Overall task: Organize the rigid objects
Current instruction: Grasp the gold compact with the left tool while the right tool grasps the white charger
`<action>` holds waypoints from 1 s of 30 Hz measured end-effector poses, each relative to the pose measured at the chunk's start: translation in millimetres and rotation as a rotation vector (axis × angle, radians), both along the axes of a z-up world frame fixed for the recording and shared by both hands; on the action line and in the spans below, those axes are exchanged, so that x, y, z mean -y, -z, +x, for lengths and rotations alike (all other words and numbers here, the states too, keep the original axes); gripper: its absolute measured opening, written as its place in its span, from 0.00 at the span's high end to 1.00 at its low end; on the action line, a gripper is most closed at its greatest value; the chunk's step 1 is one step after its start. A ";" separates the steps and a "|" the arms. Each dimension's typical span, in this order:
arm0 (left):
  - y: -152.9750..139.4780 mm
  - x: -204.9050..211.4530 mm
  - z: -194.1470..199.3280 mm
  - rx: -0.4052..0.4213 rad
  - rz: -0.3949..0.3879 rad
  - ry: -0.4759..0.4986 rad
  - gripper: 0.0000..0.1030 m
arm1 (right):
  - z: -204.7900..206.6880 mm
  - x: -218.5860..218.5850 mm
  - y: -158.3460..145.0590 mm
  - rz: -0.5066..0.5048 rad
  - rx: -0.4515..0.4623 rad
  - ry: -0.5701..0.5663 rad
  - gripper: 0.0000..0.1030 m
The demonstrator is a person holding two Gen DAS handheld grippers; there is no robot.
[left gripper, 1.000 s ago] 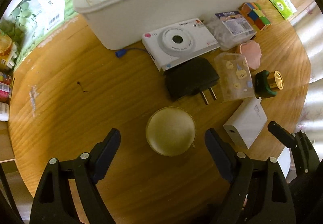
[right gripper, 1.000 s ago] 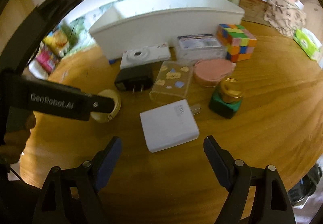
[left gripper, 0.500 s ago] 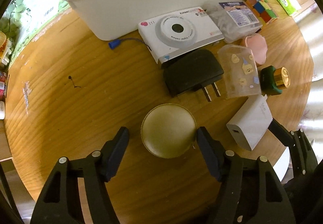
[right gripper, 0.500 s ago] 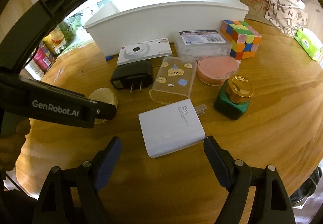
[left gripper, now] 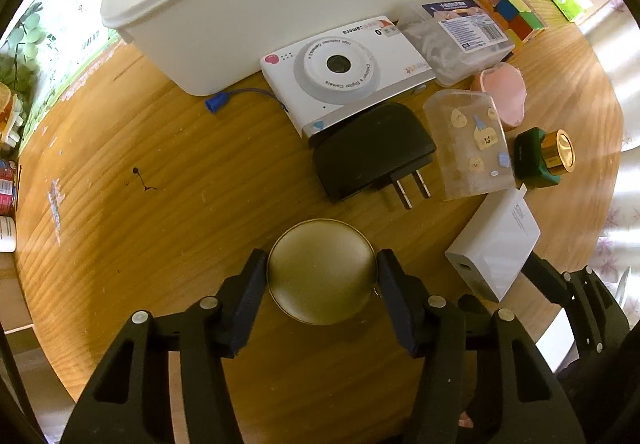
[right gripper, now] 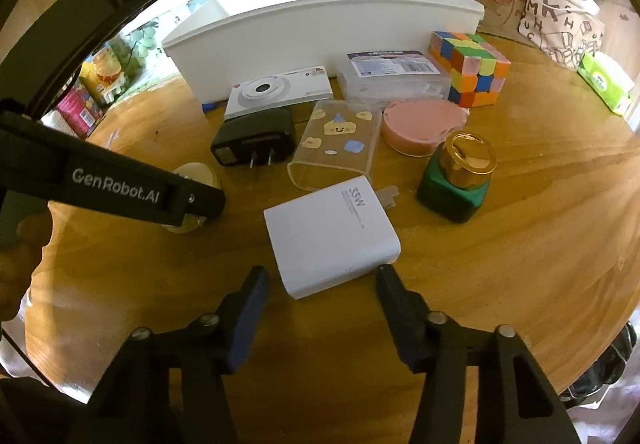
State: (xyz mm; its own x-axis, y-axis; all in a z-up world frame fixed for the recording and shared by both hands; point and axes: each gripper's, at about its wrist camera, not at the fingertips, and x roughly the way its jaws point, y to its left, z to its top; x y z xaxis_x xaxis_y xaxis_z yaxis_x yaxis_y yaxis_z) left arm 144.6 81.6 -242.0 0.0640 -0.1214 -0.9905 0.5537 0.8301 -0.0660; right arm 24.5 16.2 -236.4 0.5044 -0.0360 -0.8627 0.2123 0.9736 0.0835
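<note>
The left gripper (left gripper: 322, 276) points straight down over a round tin (left gripper: 322, 271) that sits alone on the desk (left gripper: 160, 172), nearer its front edge than the other things. Its jaws are closing, one on each side of the tin, and the pads look to touch the rim; whether they press yet is hard to tell from above, so I take it as a grip just forming. Coming from overhead suits a low round thing: the fingers span its width and it can go up clear of its neighbours.

The right gripper (right gripper: 320, 284) slants down toward a white charger (right gripper: 330, 234) lying flat near the middle of the desk. Its jaws are closing too, but the charger lies just ahead of the tips, with one tip at its near corner and nothing pinched between them.

A white bin (right gripper: 320, 32) stands along the desk's far edge, probably the goal. In front of it lie a camera (left gripper: 344, 72), a black plug (left gripper: 370, 152), a clear case (right gripper: 336, 144), a pink dish (right gripper: 420, 124), a green bottle (right gripper: 456, 180), a plastic box (right gripper: 392, 78) and a cube (right gripper: 470, 68), packed close and touching in places. Taking the two outliers first keeps the fingers clear of that cluster.
</note>
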 end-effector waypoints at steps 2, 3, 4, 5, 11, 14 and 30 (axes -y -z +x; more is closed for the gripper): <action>1.0 2.1 3.6 -0.002 0.006 -0.005 0.42 | -0.7 0.7 -0.7 -0.009 -0.003 -0.005 0.56; 1.9 12.3 10.3 -0.002 0.010 -0.007 0.42 | -1.2 1.3 -0.8 -0.012 -0.003 -0.009 0.59; 1.9 12.7 10.4 -0.002 0.013 -0.012 0.42 | -1.3 1.8 -0.7 -0.009 -0.003 -0.016 0.61; 0.2 16.2 14.3 -0.003 0.015 -0.016 0.42 | -1.3 2.2 -0.9 -0.006 -0.004 -0.024 0.61; 0.1 19.0 4.0 -0.021 0.026 -0.064 0.43 | -0.3 2.0 -2.4 -0.007 -0.022 -0.092 0.71; 1.5 14.1 -2.8 -0.027 0.031 -0.088 0.43 | 0.6 5.3 -2.9 0.010 -0.031 -0.118 0.71; -43.5 -28.2 -14.1 -0.025 0.017 -0.223 0.43 | 26.0 -2.0 -1.8 0.029 -0.150 -0.217 0.24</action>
State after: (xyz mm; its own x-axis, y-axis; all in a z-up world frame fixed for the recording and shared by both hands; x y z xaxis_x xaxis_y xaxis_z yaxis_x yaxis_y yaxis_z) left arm 130.4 109.8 -198.5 0.0624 -0.0908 -0.9939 0.3546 0.9329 -0.0629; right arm 50.5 18.2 -234.6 0.3635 0.0851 -0.9277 0.0111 0.9953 0.0957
